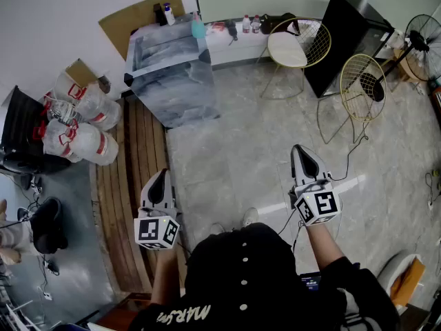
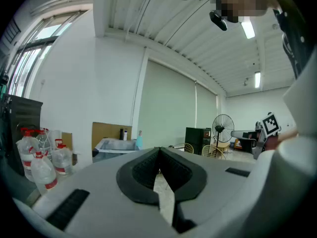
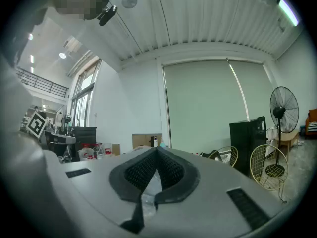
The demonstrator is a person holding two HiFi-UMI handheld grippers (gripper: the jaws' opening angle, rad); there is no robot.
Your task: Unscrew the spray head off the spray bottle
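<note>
Pre-approach: left gripper [image 1: 162, 174], right gripper [image 1: 299, 150] shut, empty. Calls for walking to likely spray bottle [image 1: 198, 26] at eleven o'clock.

Matt plastic left gripper [image 2: 158, 150], glossy marbled table [image 1: 172, 88]

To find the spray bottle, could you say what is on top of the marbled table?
A teal bottle stands at the far right corner of the table; a black bottle and a white bottle may stand behind it.

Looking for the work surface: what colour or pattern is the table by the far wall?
The table is grey with a marble-like pattern, best seen in the head view.
</note>
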